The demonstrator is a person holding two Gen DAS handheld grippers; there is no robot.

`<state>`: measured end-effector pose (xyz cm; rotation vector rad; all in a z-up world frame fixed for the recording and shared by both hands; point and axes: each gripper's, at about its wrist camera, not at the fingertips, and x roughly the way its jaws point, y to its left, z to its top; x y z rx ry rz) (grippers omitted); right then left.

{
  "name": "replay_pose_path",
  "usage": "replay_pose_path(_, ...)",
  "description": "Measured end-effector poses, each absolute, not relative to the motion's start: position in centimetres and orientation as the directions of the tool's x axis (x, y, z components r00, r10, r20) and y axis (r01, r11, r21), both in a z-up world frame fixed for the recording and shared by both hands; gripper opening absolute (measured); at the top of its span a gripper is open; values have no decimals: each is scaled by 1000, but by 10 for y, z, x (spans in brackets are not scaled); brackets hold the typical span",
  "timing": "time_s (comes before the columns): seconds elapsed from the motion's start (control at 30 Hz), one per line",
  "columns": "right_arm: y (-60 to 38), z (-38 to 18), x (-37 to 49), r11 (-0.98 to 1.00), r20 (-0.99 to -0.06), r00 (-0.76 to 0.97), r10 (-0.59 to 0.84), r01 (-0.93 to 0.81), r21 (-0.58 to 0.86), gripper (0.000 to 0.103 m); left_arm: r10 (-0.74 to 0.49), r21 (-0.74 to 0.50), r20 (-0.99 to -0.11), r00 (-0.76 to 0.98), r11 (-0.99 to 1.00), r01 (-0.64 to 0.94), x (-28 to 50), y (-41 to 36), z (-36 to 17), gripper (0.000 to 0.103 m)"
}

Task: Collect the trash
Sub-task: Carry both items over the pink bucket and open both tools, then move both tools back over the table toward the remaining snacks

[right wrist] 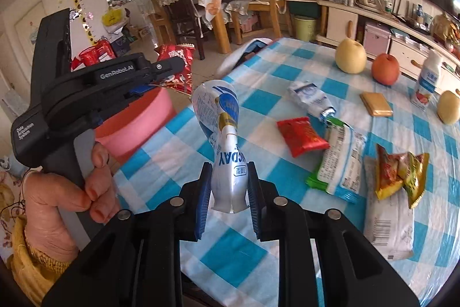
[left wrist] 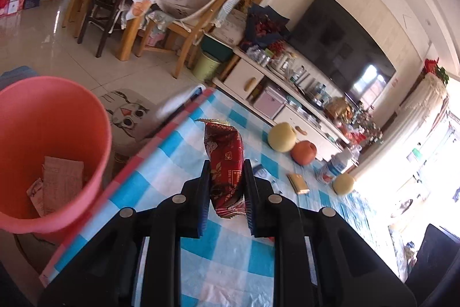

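Now, left tongs (left wrist: 226, 177): we pinch a dark red snack wrapper (left wrist: 223, 160) between both pads; it stands up past the tips, off the desk (left wrist: 178, 151).
Right tongs (right wrist: 229, 183): we grip a crumpled silver-and-blue pouch (right wrist: 222, 134) at its lower end, its top rising ahead of the tips.
Pink bin (left wrist: 54, 140): to the left of our left tongs, beside the desk edge, with paper scraps (left wrist: 57, 183) lying inside.
Left hand (right wrist: 66, 192): seen from the right wrist camera, left of our right tongs, wrapped round the other handle, whose tongs carry the red wrapper above the bin.
Trash on the desk: ahead and right of our right tongs lie a red packet (right wrist: 302, 135), a white-and-blue wrapper with green ends (right wrist: 336, 163), a yellow-orange packet (right wrist: 399, 174) and a squeezed white tube (right wrist: 312, 99).
Fruit: two pears (right wrist: 350, 55) and an apple (right wrist: 385, 68) sit farther ahead, near a white bottle (right wrist: 428, 79).
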<state>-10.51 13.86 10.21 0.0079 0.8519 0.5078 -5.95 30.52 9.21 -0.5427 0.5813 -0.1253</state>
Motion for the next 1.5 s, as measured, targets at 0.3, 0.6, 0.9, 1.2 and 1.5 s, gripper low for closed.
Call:
replay_pose_path(0.3,243,123,-69,797,-693,482,536,-560,228,26,2,-552,-517,856,763,-336,-58,410,87,22)
replay_pose_path(0.6,332,111,-29,752,-716,425,554,-624,211,26,113,-590,-597,794,609,-530,-66,477,67,23)
replay_pose_path(0.9,342,87,-15,769,-717,436,544,-600,218,66,173,-544,-648,742,576,-610,-60,492,61,64)
replay_pose_path(1.2,284,93,-29,841,-712,524,468,-512,176,91,210,-496,-586,783,670,-552,-56,468,71,87)
replay_pose_path(1.5,234,95,-48,875,-724,575,380,-478,79,93,125,-490,-437,891,797,-352,-52,424,83,94)
